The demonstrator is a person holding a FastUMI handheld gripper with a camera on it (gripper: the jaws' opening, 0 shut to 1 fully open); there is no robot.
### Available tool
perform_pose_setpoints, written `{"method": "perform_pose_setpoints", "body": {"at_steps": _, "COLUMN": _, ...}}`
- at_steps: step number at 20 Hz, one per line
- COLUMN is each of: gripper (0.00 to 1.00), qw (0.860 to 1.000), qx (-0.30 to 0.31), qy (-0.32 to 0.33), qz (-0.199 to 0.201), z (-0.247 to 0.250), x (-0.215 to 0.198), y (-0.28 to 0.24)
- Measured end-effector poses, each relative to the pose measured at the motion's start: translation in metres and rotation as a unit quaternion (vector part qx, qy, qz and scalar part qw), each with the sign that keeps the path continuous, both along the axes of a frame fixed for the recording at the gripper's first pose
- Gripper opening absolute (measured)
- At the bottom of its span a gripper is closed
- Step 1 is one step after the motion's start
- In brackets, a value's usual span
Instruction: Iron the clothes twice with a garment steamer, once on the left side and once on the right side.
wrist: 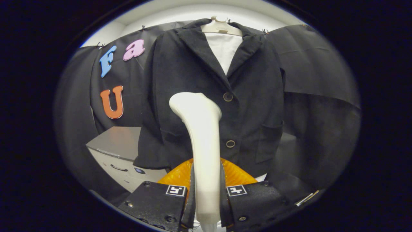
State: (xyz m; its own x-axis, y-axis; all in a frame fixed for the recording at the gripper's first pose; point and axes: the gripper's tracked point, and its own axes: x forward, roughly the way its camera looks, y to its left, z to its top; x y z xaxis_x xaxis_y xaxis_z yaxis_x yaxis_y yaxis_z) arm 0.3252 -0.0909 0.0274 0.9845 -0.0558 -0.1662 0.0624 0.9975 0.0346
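My gripper [206, 193] clamped on garment steamer [201, 135], head near black jacket [251, 106]; left-side pass seemingly pending, needing fabric contact.

A white hanger [221, 27] holds up the dark jacket [193, 80], with a white shirt [224, 48] inside it. Low down beside the jacket stands a grey cabinet [120, 151] with a drawer handle on its front.

The hand-held gripper [206, 193] has both fingers pressed on the white steamer [202, 135].

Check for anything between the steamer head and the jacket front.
Nothing visible does. The gripper is shut on the steamer, whose head rises just ahead of the fingers, directly before the dark jacket hanging on its hanger.
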Motion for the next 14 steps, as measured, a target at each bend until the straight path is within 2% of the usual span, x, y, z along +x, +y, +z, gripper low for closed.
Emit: {"method": "perform_pose_setpoints", "body": {"at_steps": 14, "gripper": 0.33, "qw": 0.999, "qx": -0.016, "qy": 0.051, "qz": -0.004, "z": -0.088, "x": -0.006, "y": -0.006}}
